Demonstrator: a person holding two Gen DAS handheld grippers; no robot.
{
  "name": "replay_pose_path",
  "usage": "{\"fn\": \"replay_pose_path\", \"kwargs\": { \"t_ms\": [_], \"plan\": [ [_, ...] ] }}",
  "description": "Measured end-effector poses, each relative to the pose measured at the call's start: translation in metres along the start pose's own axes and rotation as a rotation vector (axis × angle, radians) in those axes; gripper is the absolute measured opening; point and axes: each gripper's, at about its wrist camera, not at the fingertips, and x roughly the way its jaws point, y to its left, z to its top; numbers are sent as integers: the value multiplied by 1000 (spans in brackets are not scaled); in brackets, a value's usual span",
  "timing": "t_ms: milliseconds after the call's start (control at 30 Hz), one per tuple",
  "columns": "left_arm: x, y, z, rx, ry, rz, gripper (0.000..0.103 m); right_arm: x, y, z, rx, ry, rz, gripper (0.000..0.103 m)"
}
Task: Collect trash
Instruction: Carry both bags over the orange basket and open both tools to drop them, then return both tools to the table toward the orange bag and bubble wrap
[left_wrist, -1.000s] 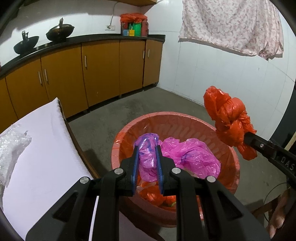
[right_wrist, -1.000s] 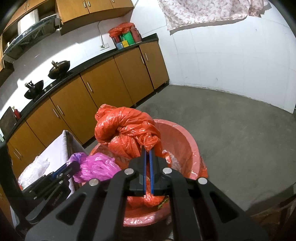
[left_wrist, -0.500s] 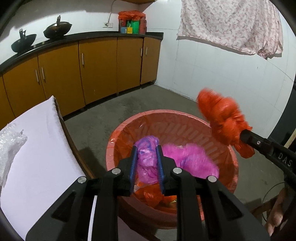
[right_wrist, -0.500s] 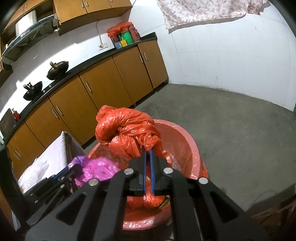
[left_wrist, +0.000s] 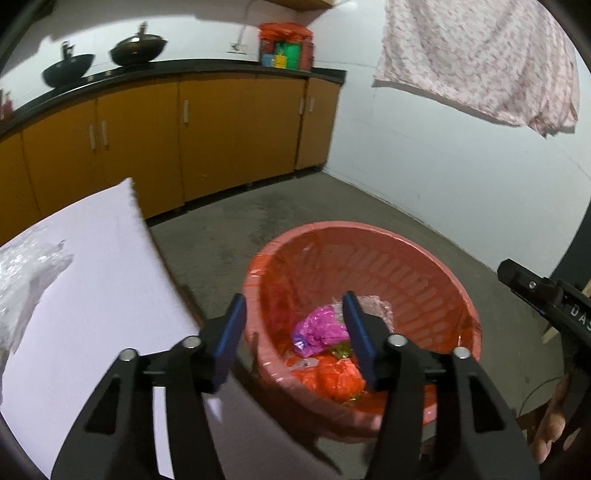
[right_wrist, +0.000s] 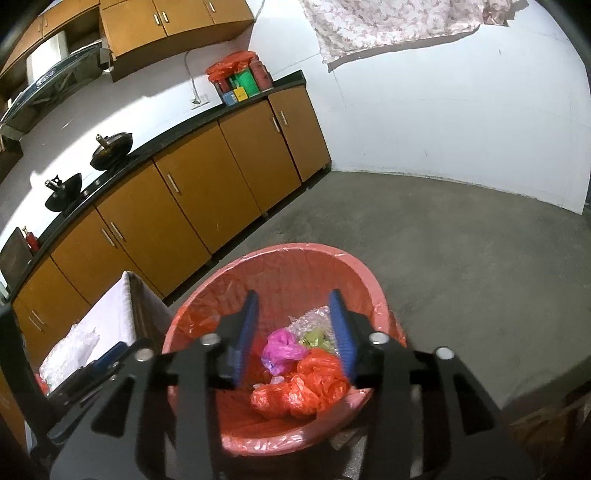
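- Left gripper (left_wrist: 293, 338): jaws have just been opening, now apart and empty above the red basket (left_wrist: 436, 266).
- Right gripper (right_wrist: 293, 336): likewise just opened, empty.
- Pink bag (right_wrist: 282, 350) and orange bag (right_wrist: 306, 387) lie in the basket, orange at 5 o'clock of pink.

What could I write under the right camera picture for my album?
Both open claws, right and left, hang over the red bin, pink bag and orange bag lying inside.
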Motion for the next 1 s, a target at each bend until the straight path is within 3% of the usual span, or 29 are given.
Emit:
{"fn": "replay_pose_path", "kwargs": {
  "t_ms": [133, 233, 400, 600, 833, 1000],
  "plan": [
    [-21, 23, -5, -41, -29, 54, 73, -7, 14, -1, -29, -3, 38, 73],
    [-44, 51, -11, -79, -52, 120, 79, -10, 36, -5, -76, -1, 48, 82],
    [-84, 95, -20, -111, -102, 255, 88, -13, 77, -17, -156, 7, 89, 86],
    [-143, 168, -36, -146, -175, 472, 95, -12, 142, -41, -246, 69, 187, 87],
    [-185, 279, -59, -300, -160, 714, 96, -8, 214, -75, -306, 160, 298, 87],
    [-182, 341, -70, -429, -85, 720, 96, -2, 259, -93, -341, 191, 346, 87]
  ]
}}
